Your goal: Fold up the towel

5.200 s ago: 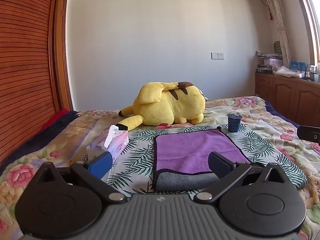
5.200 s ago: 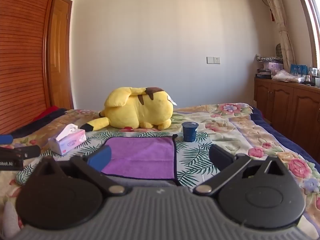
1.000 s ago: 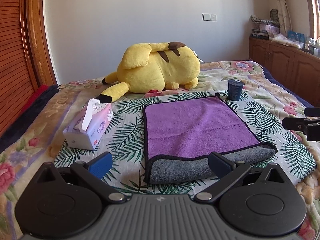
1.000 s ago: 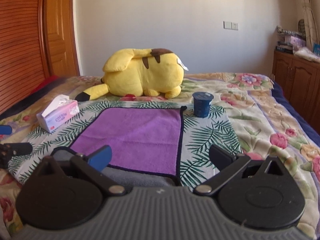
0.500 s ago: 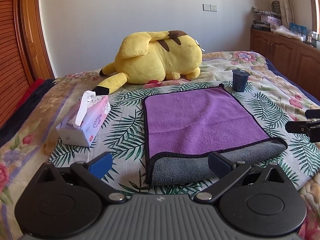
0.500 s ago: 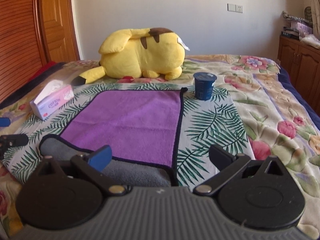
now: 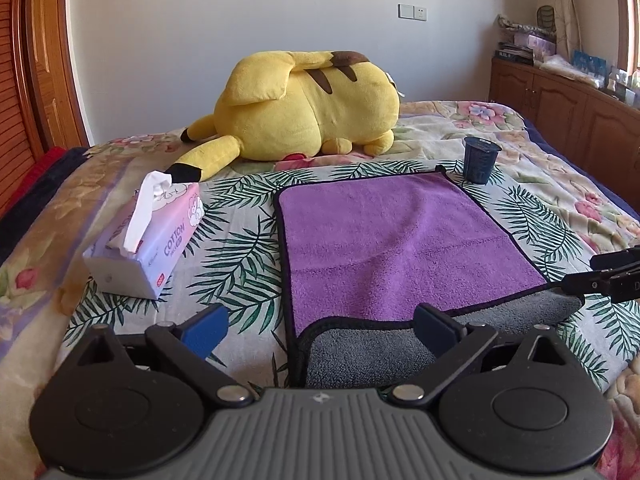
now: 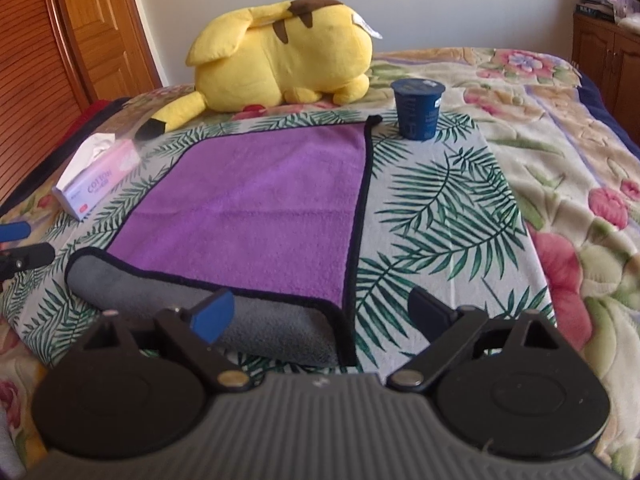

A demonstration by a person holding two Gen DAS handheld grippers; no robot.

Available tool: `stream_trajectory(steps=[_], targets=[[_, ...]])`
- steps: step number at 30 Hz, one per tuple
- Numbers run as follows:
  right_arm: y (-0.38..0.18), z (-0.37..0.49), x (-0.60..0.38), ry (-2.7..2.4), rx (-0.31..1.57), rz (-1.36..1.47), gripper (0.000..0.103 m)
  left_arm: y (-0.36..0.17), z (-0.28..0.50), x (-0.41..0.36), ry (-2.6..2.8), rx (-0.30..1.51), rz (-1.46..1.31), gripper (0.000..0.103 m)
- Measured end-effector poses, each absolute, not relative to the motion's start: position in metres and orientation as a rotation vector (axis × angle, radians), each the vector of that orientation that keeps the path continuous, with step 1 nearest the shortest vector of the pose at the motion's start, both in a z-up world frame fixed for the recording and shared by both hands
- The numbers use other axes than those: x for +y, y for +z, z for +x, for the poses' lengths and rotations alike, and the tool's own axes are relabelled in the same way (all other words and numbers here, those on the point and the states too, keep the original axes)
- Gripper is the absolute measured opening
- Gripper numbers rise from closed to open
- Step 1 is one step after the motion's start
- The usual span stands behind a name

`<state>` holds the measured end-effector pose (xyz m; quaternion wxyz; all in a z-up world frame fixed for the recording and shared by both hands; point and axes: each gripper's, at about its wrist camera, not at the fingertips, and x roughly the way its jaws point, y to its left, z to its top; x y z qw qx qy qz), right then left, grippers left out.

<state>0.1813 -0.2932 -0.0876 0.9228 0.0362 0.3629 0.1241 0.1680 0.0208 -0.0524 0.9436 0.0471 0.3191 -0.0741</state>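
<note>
Both claws released — left gripper and right gripper flank the towel near corners, positioned for pickup.

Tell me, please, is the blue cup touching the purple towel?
Apart: the right wrist view shows leaf-print cloth between the blue cup and the purple towel.

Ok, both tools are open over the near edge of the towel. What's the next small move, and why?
Probably lower each tool onto its own near corner and close. The left tool straddles the near-left corner of the towel, the right tool the near-right corner. Both are open and hold nothing, and the gray underside already curls up along that edge, which should ease pinching.
</note>
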Motion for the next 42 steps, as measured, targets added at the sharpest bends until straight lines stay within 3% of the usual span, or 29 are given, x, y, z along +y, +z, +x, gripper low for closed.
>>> stream_trajectory(steps=[6,10,23,29,42], targets=[[-0.098,0.189,-0.294,0.29,0.802,0.099,0.089,-0.065,0.185,0.029,-0.178,0.688,0.05,0.062],[-0.102,0.192,-0.293,0.306,0.826,0.114,0.089,-0.072,0.194,0.034,-0.2,0.721,0.012,0.041],[-0.105,0.195,-0.294,0.361,0.868,0.154,0.087,-0.092,0.201,0.046,-0.217,0.799,-0.07,0.0],[-0.106,0.195,-0.295,0.382,0.878,0.172,0.081,-0.094,0.198,0.045,-0.207,0.799,-0.035,0.0],[-0.107,0.2,-0.305,0.399,0.868,0.215,0.056,-0.1,0.199,0.044,-0.202,0.808,-0.013,0.0]])
